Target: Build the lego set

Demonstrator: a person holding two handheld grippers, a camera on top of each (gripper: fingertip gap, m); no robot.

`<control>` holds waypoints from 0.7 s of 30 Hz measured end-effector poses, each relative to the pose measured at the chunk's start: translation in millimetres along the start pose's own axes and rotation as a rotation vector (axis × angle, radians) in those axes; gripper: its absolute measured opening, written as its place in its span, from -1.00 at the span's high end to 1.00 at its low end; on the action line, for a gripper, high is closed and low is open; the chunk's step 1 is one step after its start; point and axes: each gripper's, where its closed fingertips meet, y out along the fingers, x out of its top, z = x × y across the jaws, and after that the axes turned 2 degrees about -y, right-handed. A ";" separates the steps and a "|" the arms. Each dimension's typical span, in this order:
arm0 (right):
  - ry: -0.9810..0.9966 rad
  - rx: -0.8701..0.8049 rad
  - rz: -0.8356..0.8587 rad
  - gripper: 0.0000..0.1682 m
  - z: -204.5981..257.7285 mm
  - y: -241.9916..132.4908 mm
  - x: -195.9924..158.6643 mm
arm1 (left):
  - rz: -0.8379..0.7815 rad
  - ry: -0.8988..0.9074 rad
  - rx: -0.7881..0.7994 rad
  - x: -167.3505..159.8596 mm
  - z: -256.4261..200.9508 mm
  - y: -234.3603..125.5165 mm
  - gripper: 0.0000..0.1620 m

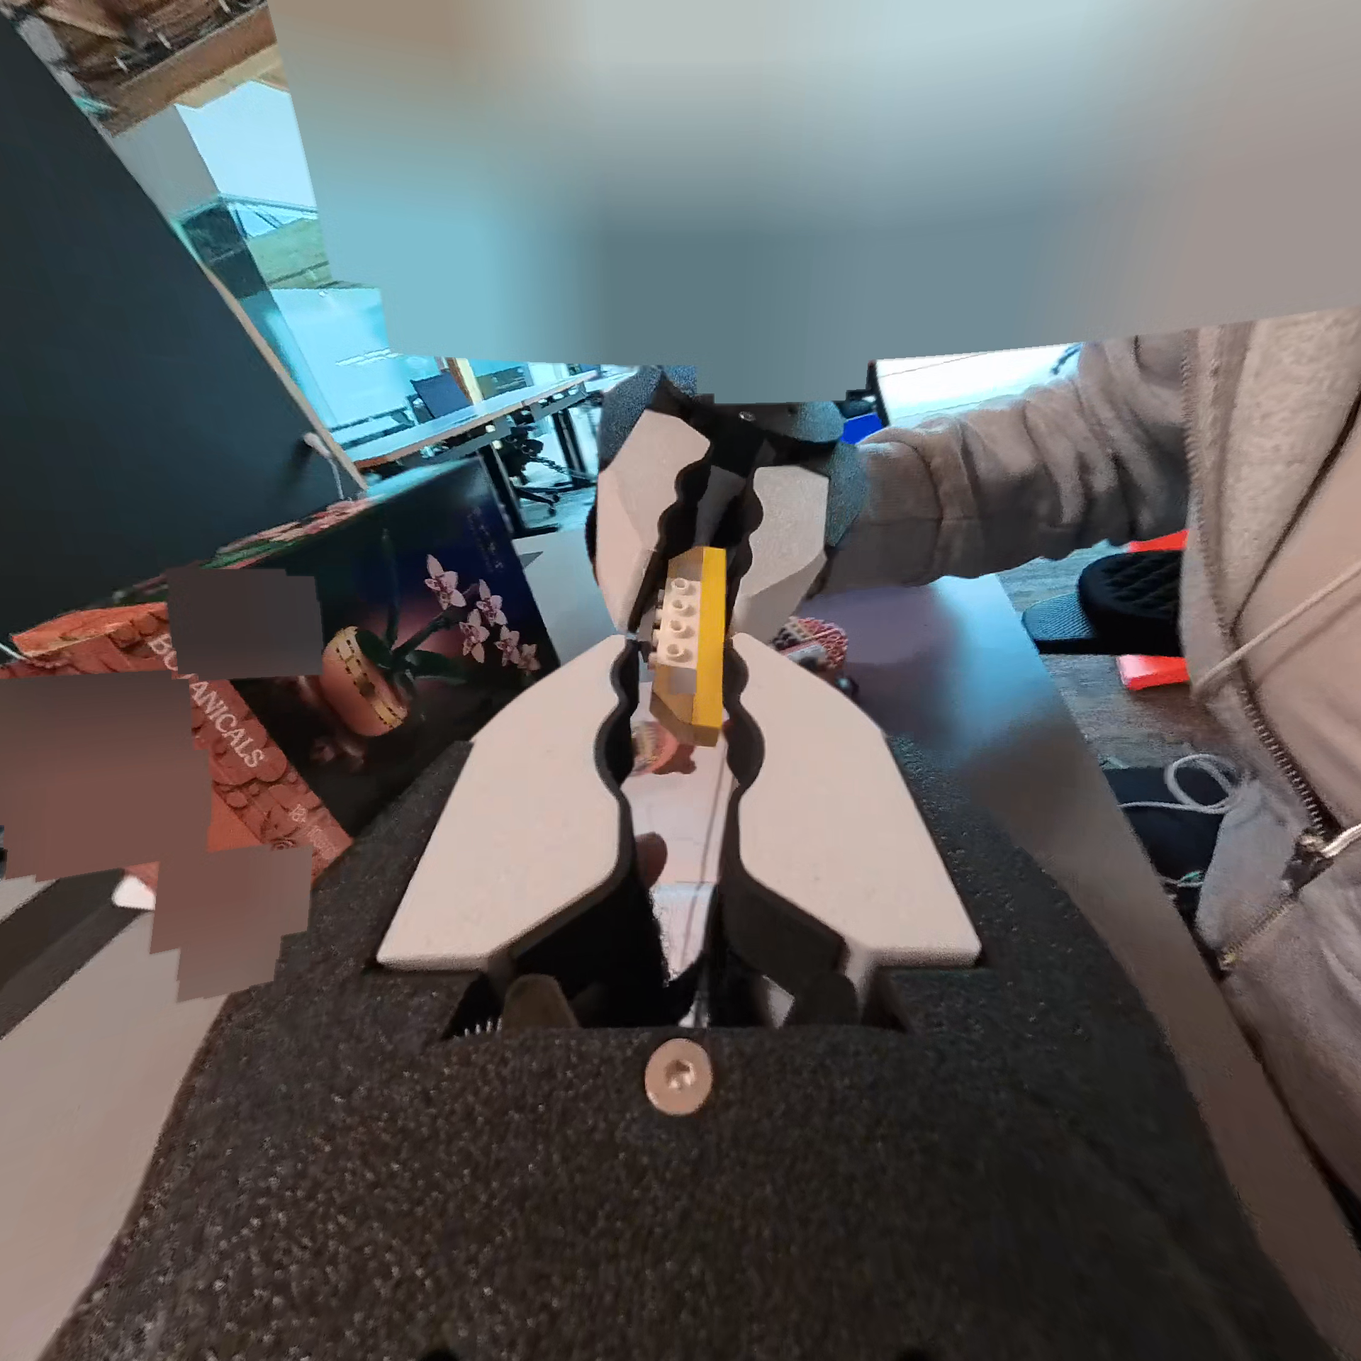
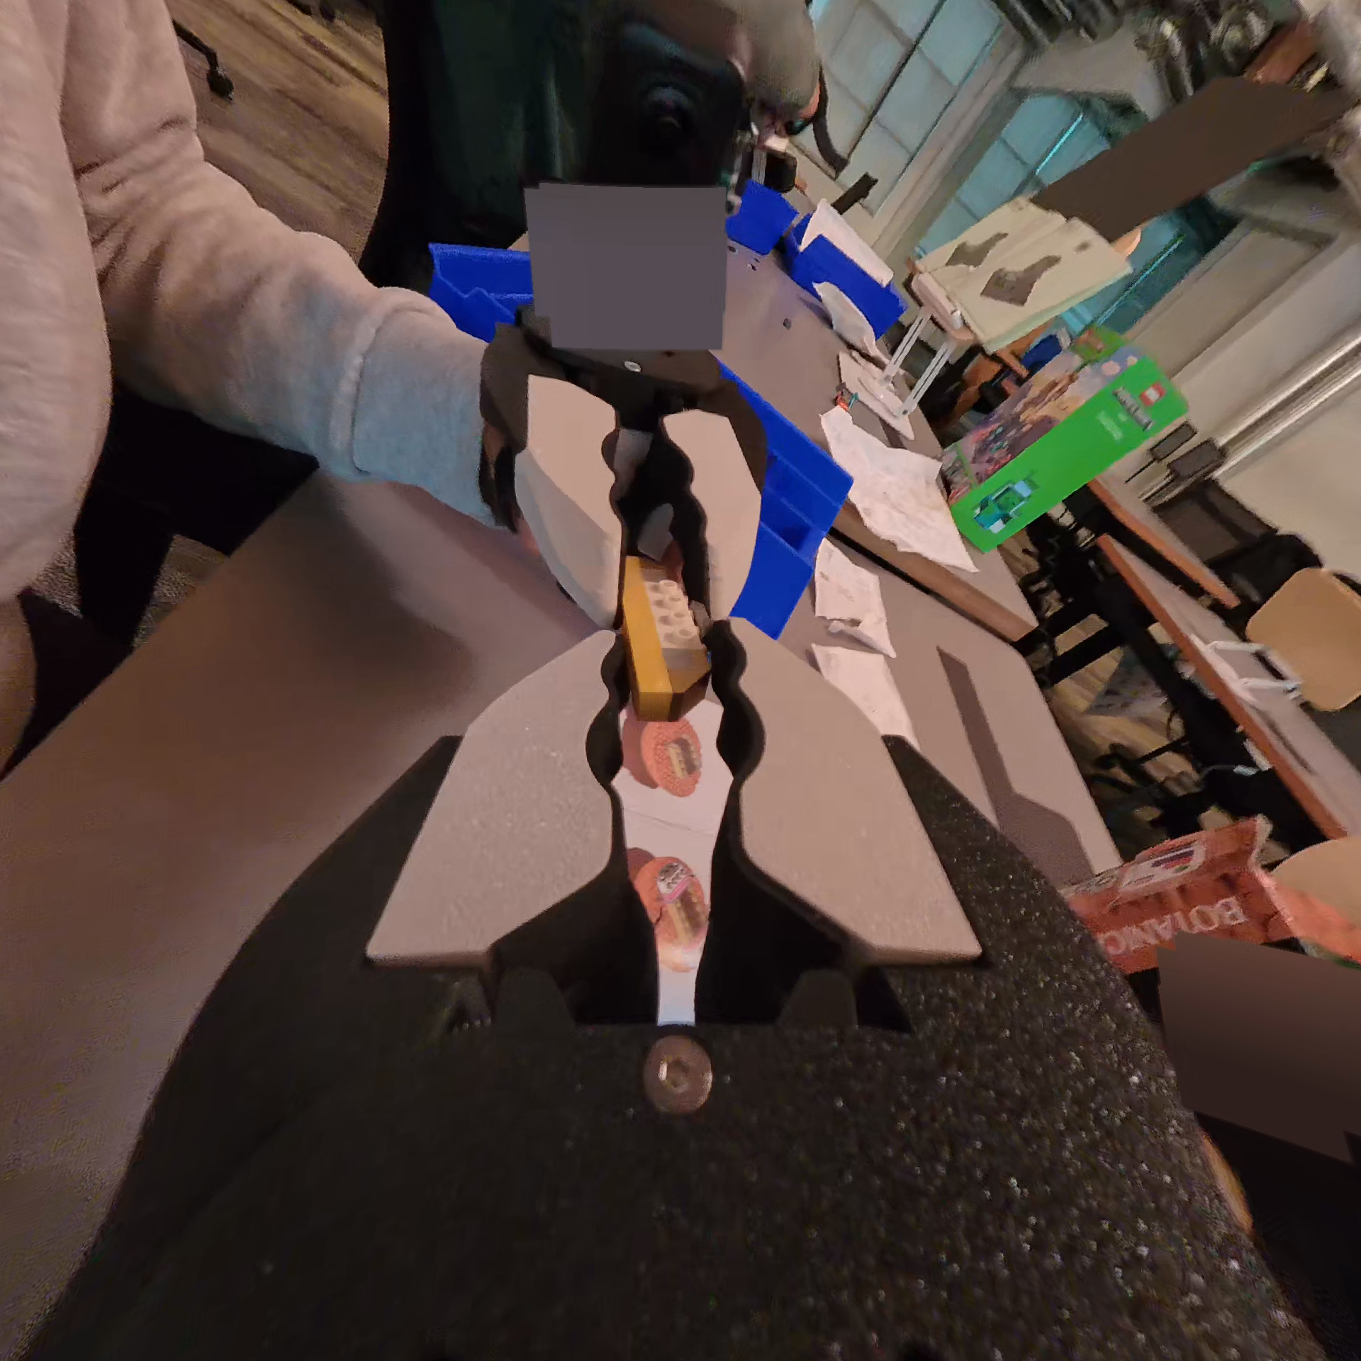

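Lego piece (image 1: 688, 648) sits pinched between my left tongs (image 1: 681, 666) and right tongs (image 2: 666, 663), long axis running toward twelve o'clock.

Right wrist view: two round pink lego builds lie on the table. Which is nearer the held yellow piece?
The upper round pink build, directly beneath the yellow-and-white piece. The other round build lies lower in frame, closer to the camera.

Grey table (image 2: 309, 663) — windows (image 2: 920, 96), wood floor (image 2: 294, 110).
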 end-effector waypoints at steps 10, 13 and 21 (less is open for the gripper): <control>-0.043 -0.010 0.122 0.75 8.9 0.3 -28.9 | 0.147 0.001 0.058 -29.4 1.0 6.0 0.75; -0.136 0.015 0.208 0.75 15.9 0.8 -40.2 | 0.193 -0.127 0.029 -45.2 -2.4 8.8 0.76; 0.110 0.065 0.135 0.75 19.9 -1.1 -43.0 | 0.146 0.004 0.053 -41.6 -5.6 14.9 0.73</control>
